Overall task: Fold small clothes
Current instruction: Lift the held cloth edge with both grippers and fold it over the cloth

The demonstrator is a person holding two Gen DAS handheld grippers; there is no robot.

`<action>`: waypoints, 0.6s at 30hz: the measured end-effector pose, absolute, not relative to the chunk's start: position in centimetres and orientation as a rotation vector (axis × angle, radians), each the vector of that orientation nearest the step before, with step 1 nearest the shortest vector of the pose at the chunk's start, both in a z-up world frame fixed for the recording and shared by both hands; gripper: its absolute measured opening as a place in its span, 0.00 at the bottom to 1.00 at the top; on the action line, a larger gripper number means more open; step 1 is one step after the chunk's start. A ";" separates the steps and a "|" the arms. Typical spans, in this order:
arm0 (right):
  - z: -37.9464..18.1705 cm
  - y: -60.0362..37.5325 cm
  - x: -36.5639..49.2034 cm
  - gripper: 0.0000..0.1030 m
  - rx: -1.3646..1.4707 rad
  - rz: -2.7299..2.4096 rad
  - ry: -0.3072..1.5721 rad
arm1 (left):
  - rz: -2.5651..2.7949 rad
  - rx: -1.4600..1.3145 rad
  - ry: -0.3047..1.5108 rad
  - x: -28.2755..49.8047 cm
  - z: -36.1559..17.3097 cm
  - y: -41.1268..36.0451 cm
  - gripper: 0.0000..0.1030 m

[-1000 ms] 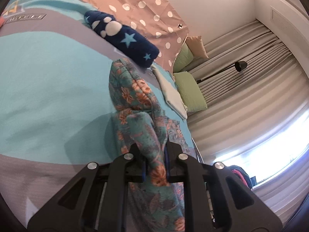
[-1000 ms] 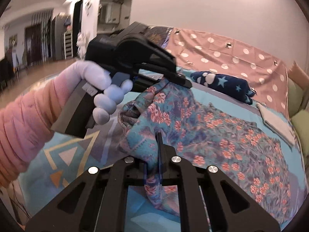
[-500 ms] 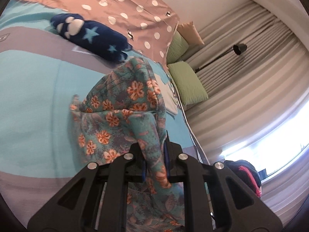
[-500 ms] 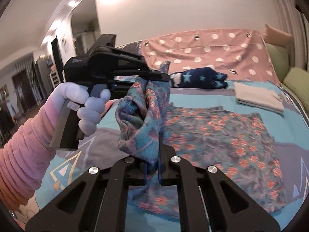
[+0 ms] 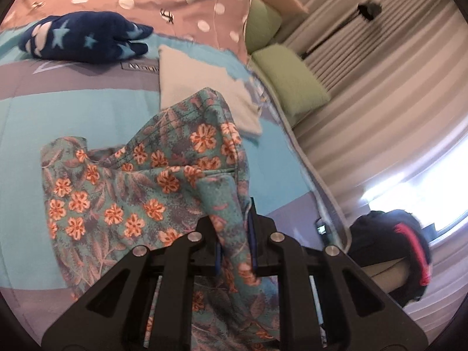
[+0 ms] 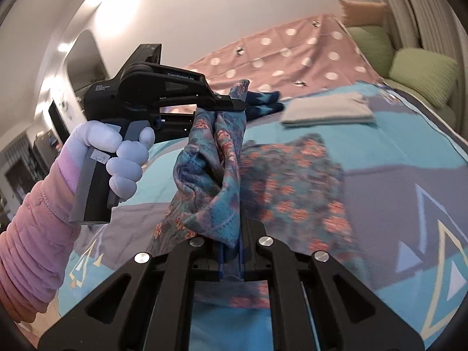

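Note:
A teal garment with orange flowers [image 5: 131, 193] lies partly on the bed and is lifted at one edge. My left gripper [image 5: 234, 248] is shut on a bunched edge of it. My right gripper [image 6: 231, 254] is shut on another edge of the same garment [image 6: 216, 163], which hangs in folds between the two. In the right wrist view the left gripper [image 6: 231, 105] shows held in a gloved hand, above and left of the garment's flat part [image 6: 292, 187].
On the bed [image 5: 73, 122] lie a folded white cloth [image 5: 199, 87], a dark blue star-patterned bundle [image 5: 82, 41] and a pink dotted blanket [image 5: 146, 0]. Green pillows [image 5: 289, 79] and curtains stand at the right. A dark bag [image 5: 392, 254] is beside the bed.
Both grippers have carried the held edge across toward the pillows, so the garment folds over itself. Both views have swung right. The grips have stayed shut.

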State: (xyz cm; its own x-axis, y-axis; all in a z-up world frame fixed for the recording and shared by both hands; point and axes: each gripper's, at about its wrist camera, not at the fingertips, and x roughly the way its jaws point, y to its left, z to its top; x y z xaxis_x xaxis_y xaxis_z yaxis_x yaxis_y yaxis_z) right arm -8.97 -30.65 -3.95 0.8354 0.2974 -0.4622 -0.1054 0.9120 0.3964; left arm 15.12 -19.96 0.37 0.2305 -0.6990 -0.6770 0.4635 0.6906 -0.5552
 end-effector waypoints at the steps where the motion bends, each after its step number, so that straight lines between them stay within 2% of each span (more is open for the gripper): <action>1: -4.3 -31.3 -9.0 0.07 0.389 0.215 0.552 | -0.795 -0.232 1.082 15.1 0.0 -20.9 0.13; 9: -7.4 -35.2 -9.2 0.06 0.528 0.211 0.632 | -0.754 -0.134 1.141 15.4 -2.2 -25.1 0.13; 18: -7.6 -36.2 -10.4 0.06 0.562 0.229 0.634 | -0.728 -0.084 1.172 15.1 -3.5 -27.7 0.13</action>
State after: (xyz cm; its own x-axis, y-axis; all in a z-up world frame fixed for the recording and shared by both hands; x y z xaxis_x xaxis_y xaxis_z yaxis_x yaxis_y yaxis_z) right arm -10.36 -36.17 -7.65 0.7871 0.3675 -0.4954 -0.0337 0.8276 0.5604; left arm 15.11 -27.70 -3.53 0.1905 -0.5593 -0.8068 0.4755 0.7715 -0.4226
